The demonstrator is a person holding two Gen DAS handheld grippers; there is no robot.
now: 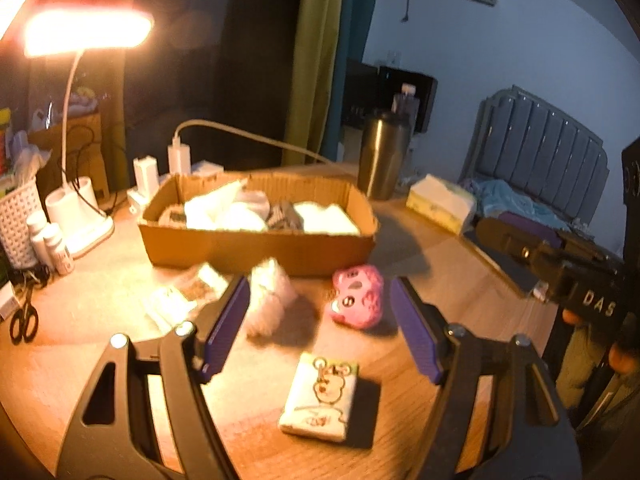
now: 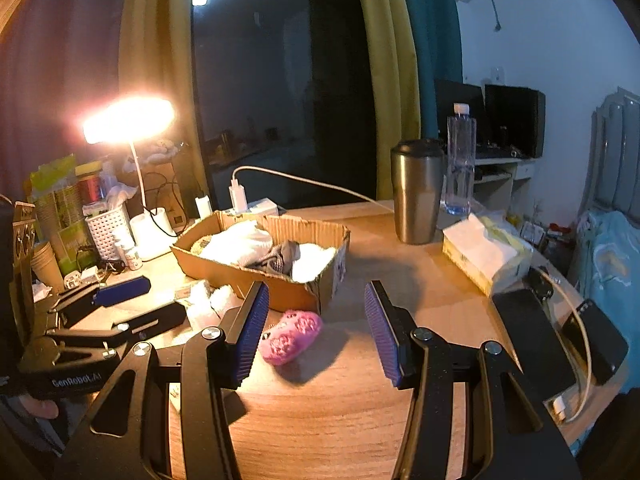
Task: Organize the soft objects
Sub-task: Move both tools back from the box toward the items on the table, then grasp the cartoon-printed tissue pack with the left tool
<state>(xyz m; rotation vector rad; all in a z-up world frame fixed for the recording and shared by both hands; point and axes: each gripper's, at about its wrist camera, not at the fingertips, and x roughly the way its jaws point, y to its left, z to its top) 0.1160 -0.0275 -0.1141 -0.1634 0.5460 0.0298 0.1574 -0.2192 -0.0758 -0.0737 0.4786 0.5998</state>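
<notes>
Two grippers, both with fingers spread and nothing between them: left gripper hangs over the loose items on the counter, right gripper is lined up on the pink plush toy just ahead of it. Task things: cardboard box mid-counter already holds white cloths and a grey piece; still outside it are the pink plush toy, a fluffy white bundle close to the box's front wall, a small printed pack with a cartoon on it nearest the left camera, and some pale packets to the left, too blurred to name. Risks, as judgement: both grippers point at the same small patch, and the right gripper's body already shows close in the left view, so a collision is likely if both go for the plush. The plush is rounded and squashy; an off-centre pinch could squirt it sideways or roll it toward the counter edge. The fluffy bundle may be caught only by loose fibres and drop on the lift. The box is light and open-topped; brushing its front wall could shove it back into the charger cable and the steel tumbler, which looks tall enough to tip. The desk lamp glare washes out the left side, so the pale packets are easy to misjudge. Scissors lie at far left, well apart.
</notes>
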